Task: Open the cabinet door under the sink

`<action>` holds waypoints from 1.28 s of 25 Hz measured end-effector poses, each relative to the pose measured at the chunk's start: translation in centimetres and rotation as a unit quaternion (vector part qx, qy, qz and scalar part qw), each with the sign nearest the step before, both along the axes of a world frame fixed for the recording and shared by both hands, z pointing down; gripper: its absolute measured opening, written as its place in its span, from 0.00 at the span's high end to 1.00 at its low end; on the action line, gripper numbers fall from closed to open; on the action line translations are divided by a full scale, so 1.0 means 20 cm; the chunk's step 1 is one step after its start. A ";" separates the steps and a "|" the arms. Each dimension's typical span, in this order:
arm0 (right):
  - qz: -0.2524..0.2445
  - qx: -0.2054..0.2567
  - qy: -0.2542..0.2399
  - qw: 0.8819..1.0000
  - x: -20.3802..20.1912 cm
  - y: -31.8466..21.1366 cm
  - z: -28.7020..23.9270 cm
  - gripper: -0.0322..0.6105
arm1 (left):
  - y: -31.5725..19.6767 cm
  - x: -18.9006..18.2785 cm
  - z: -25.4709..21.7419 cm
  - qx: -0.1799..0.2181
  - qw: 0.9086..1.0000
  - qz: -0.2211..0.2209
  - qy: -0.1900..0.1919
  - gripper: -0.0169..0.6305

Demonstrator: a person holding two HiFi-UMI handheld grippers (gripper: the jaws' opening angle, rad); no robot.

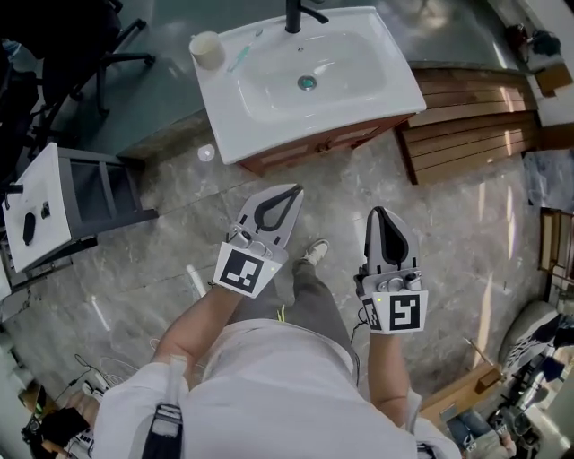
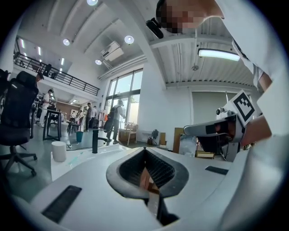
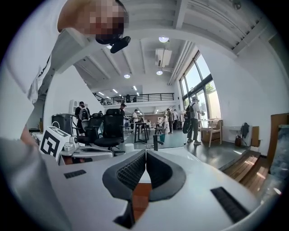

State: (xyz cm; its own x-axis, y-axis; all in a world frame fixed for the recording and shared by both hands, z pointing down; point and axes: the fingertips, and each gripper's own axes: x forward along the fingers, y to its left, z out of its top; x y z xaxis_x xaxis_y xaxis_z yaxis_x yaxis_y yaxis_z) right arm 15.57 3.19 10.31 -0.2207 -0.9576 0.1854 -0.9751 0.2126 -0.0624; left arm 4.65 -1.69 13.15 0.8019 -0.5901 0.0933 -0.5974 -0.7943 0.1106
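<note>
Starting at the left edge of the head view, a white side table (image 1: 36, 211) is seen on the grey stone floor (image 1: 466, 251), with a black office chair (image 1: 108, 54) behind it. Further right, a white cup (image 1: 207, 49) is set on the left corner of the white washbasin (image 1: 377, 67), a teal toothbrush (image 1: 239, 59) lies just beside it, and a black tap (image 1: 296, 13) rises at the basin's back edge.

The cabinet door (image 1: 314, 148) is found directly under the basin's front rim. Only a narrow reddish-brown strip of it is shown from this steep angle, and it appears flush with the cabinet front.

The left gripper (image 1: 294, 190) is held in front of the cabinet, well apart from it and pointed toward it. In its own view its jaws are pressed together at the tips, with nothing clamped between them. The right gripper (image 1: 377, 212) is held beside it at a similar height, and its jaws are likewise closed tip to tip and empty. Wooden slats (image 1: 475, 116) are laid on the floor at the right of the cabinet.
</note>
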 end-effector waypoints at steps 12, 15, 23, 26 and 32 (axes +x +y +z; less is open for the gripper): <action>-0.017 -0.025 -0.017 0.999 0.08 -0.24 0.59 0.90 | -0.19 0.18 0.66 -0.013 0.999 0.013 -0.039 0.96; -0.021 -0.034 -0.022 0.999 0.10 -0.27 0.75 0.90 | -0.21 0.22 0.83 -0.010 0.998 0.022 -0.058 0.96; -0.034 -0.045 -0.028 0.998 0.17 -0.34 1.14 0.90 | -0.30 0.29 1.22 -0.024 0.997 0.001 -0.069 0.95; -0.039 -0.043 -0.030 0.998 0.18 -0.37 1.23 0.90 | -0.34 0.32 1.33 -0.022 0.997 -0.004 -0.072 0.88; -0.058 -0.035 -0.025 0.997 0.18 -0.44 1.43 0.90 | -0.40 0.38 1.62 -0.029 0.996 -0.010 -0.087 0.84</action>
